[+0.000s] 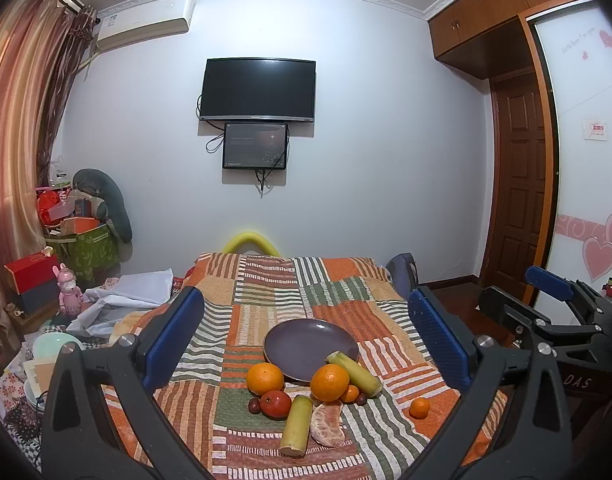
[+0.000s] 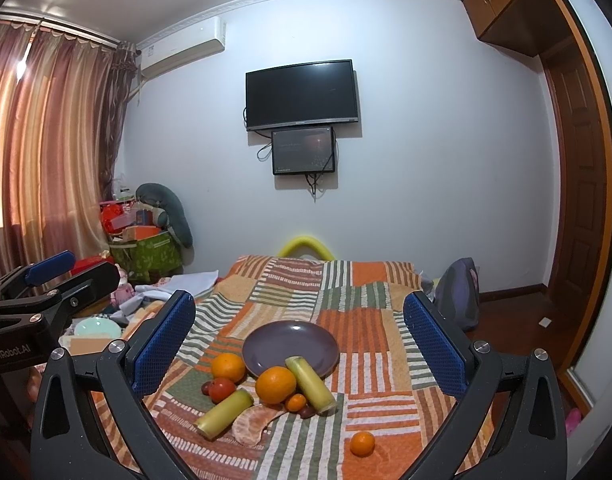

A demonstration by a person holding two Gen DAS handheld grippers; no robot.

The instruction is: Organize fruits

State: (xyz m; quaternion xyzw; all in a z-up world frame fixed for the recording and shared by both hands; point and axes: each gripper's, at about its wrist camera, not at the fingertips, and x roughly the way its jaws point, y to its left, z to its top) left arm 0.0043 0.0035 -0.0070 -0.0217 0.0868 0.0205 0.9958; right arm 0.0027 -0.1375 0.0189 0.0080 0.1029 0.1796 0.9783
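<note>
Bare patchwork blanket (image 2: 365, 332) lies right of the purple plate (image 2: 290, 346). The plate's near rim is crowded by two oranges (image 2: 276, 385), a red fruit (image 2: 222, 390), sugarcane pieces (image 2: 310, 385) and a peeled segment (image 2: 252, 424). One small tangerine (image 2: 362, 444) sits apart.

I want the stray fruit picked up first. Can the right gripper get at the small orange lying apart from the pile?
Probably yes. The small orange sits alone on the blanket, clear of the pile, and the right gripper is open and empty with nothing between them.
</note>
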